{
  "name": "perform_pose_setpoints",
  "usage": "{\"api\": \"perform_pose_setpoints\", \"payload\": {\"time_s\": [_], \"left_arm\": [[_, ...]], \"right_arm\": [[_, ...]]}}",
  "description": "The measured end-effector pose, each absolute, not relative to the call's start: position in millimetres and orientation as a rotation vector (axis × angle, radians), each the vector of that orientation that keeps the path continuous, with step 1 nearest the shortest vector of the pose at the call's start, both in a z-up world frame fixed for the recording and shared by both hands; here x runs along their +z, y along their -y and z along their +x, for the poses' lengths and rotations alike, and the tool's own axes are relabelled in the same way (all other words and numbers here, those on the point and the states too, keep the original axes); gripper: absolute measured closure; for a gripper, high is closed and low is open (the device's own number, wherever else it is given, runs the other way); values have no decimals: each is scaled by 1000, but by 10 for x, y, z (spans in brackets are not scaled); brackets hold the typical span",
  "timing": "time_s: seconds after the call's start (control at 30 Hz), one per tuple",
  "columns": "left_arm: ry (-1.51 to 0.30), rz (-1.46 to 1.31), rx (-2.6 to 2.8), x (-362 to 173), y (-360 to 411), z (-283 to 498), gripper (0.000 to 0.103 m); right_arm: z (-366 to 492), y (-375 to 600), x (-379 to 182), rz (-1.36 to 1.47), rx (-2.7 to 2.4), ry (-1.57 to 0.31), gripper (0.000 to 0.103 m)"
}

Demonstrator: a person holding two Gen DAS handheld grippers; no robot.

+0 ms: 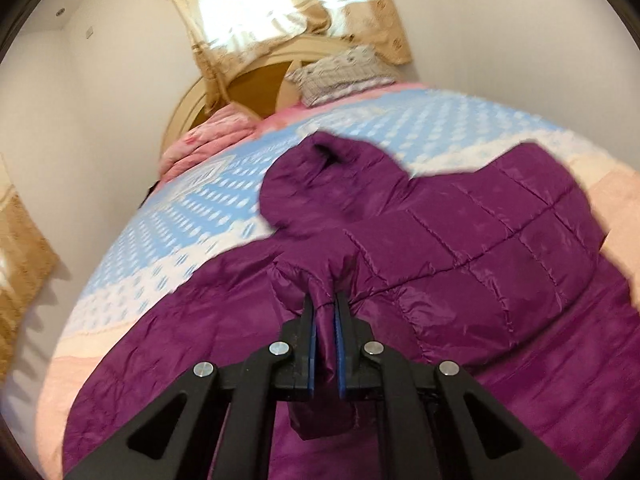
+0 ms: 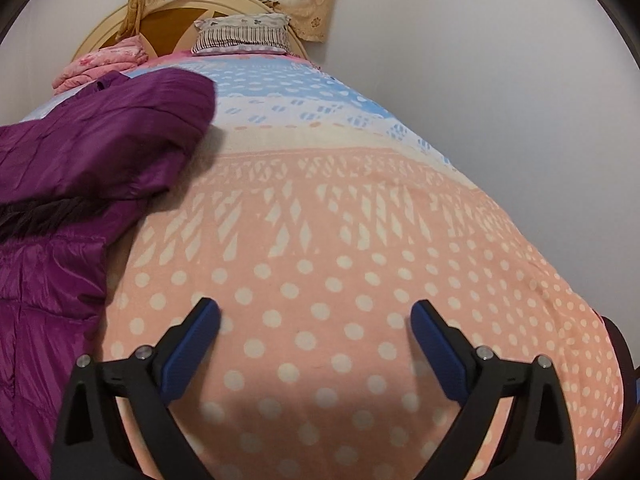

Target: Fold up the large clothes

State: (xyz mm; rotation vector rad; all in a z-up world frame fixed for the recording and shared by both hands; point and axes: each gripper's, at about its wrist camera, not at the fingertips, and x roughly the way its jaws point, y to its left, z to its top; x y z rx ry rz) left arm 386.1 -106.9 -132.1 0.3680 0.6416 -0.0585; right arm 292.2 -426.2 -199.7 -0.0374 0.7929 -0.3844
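Note:
A purple quilted hooded jacket (image 1: 480, 240) lies spread on the bed, hood pointing toward the headboard. My left gripper (image 1: 326, 300) is shut on a bunched fold of the jacket, which looks like a sleeve, and holds it lifted over the jacket's body. In the right wrist view the jacket (image 2: 92, 152) lies at the left. My right gripper (image 2: 316, 316) is open and empty above the bare blanket, to the right of the jacket and apart from it.
The bed is covered by a blue and peach patterned blanket (image 2: 340, 240). A checked pillow (image 1: 344, 74), a folded pink quilt (image 1: 204, 140) and a wooden headboard (image 2: 172, 20) stand at the far end. Walls and curtains (image 1: 280, 12) surround the bed.

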Motion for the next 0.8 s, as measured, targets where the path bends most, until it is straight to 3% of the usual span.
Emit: {"api": "perform_pose_setpoints", "payload": {"time_s": [0.13,0.2,0.23,0.27,0.3,0.33,0.37,0.4,0.43,0.53,0.8], "left_arm": [[-700,361,-16,-1614,887,3933,95],[-739,357,8,-1717,870,3999,88],[-752,354,24,-1731,893,4027,79],[-748,349,33,-1709,910,4034,68],[-720,337,34,-1645,895,4015,62],[-683,327,43,-1571,889,3971,42],[-625,316,70,-1458,869,3931,20],[-572,305,102,-1369,856,3897,11],[-539,297,122,-1324,850,3882,3],[-514,293,171,-1260,877,4001,3],[-711,466,336,-1961,804,4575,3]], "right_arm": [[2930,4247,-2005,-43,-387,-797,4],[2936,4265,-1996,-29,-364,-802,5],[2927,4299,-1970,-1,-334,-800,7],[2918,4323,-1939,24,-315,-797,21],[2915,4349,-1896,52,-302,-794,42],[2931,4359,-1815,80,-284,-787,51],[2958,4333,-1750,93,-264,-778,69],[2998,4298,-1677,100,-243,-767,78],[3085,4235,-1564,103,-216,-747,78],[3411,4042,-1375,90,-162,-708,78],[4419,3443,-1590,61,-17,-744,78]]}}
